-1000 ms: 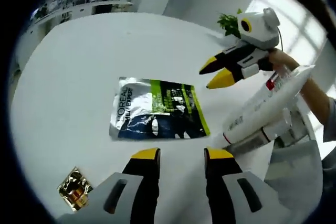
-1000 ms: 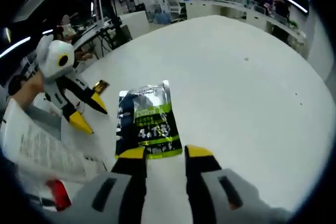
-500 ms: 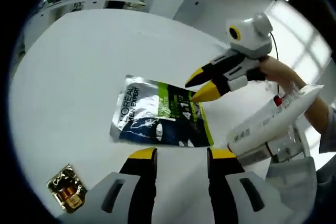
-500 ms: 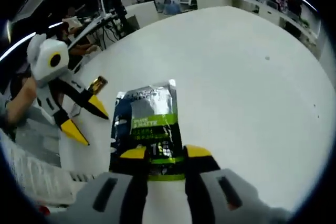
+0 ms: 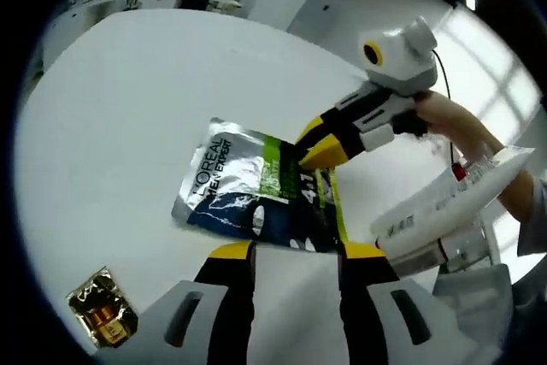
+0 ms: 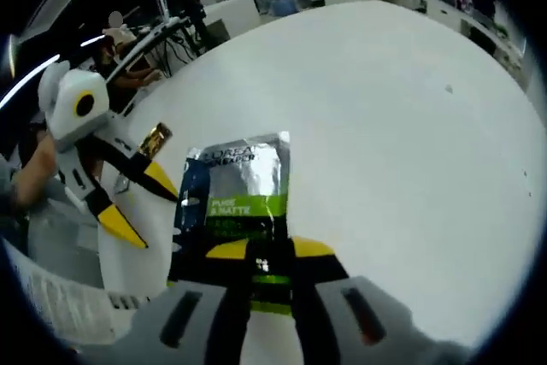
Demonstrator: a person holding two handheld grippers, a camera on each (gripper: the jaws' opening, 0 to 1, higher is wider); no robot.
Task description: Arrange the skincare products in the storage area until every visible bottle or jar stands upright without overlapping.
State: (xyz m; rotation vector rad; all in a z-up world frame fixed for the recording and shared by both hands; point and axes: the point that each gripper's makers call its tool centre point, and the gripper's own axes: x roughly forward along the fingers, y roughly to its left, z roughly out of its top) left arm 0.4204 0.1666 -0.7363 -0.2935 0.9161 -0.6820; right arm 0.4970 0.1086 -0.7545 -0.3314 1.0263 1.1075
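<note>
Left hand-held gripper (image 5: 292,251) hangs over the tabletop (image 5: 111,126) with jaws spread wide and nothing between them, tips just short of the near edge of the sachet (image 5: 256,187). Right hand-held gripper (image 6: 261,250) has its jaws nearly closed on the near edge of the sachet (image 6: 237,203), pinching the foil at the green band. In the left gripper view the right hand-held gripper (image 5: 314,144) comes in from the right, its yellow tips resting on the sachet's far right part, a hand (image 5: 453,121) behind it.

Sachet lies flat on the white tabletop (image 6: 385,126), silver, green and dark blue print, label side up. A small gold packet (image 5: 101,319) lies well apart from it, near the left hand-held gripper's base; in the right gripper view the same gold packet (image 6: 154,138) sits just beyond the sachet's far left corner. The left hand-held gripper (image 6: 132,207) shows at the left there, jaws apart, beside the sachet.

A white tube (image 5: 444,203) lies tilted at the right of the left gripper view, on top of other white items too blurred to name. Desks and ceiling lights far behind.
</note>
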